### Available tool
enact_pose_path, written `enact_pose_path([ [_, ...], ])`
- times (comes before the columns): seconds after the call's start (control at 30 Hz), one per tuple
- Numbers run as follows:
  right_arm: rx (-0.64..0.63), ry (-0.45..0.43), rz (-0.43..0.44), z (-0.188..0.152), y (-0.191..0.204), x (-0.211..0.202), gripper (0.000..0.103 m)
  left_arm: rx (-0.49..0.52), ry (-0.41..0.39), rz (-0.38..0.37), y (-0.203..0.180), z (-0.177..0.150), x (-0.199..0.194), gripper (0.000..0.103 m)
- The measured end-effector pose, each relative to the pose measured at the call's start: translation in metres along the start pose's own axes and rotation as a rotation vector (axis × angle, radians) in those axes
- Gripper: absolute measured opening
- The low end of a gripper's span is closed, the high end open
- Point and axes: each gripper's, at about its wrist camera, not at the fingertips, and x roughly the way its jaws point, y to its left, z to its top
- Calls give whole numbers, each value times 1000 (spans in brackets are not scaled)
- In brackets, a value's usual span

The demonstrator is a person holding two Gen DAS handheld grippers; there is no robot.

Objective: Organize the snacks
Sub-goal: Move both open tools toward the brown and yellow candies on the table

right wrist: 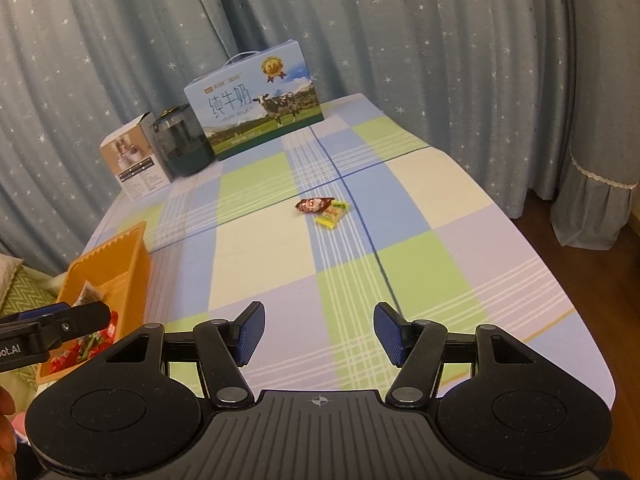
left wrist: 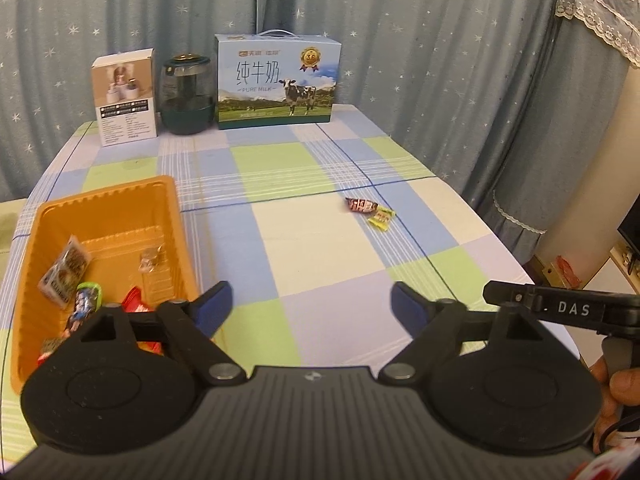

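- Left gripper hovers low over the checked tablecloth, its blue-padded fingers spread wide with nothing between them.
- Right gripper is likewise spread and holds nothing, poised above the cloth at the table's near edge; in the left view its black body shows at far right.
- Orange tray sits at the near left of the table, just beside the left gripper; it holds several wrapped snacks, among them a small carton, a clear-wrapped sweet and red packets.
- Two snacks lie loose mid-table, well apart from the tray: a dark red candy and a yellow candy, touching each other.
- Along the far edge stand a white box, a dark green jar and a milk case printed with a cow.
- Starred blue curtains hang behind the table.
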Motion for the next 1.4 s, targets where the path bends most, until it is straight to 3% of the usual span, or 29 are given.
enact_pose_path([
  [0.3, -3, -29, -18, 26, -9, 47, 61, -7, 11, 8, 7, 29, 50, 93],
  [0.4, -3, -25, -21, 33, -15, 71, 60, -13, 14, 12, 10, 38, 73, 99],
  [0.9, -33, 2, 5, 66, -22, 194, 60, -22, 15, 94, 23, 71, 169, 99],
  [1.23, -64, -3, -26, 72, -18, 241, 43, -32, 22, 63, 25, 77, 189, 99],
  [1.4, -148, -18, -60, 71, -7, 250, 37, -25, 34, 64, 25, 74, 196, 99],
])
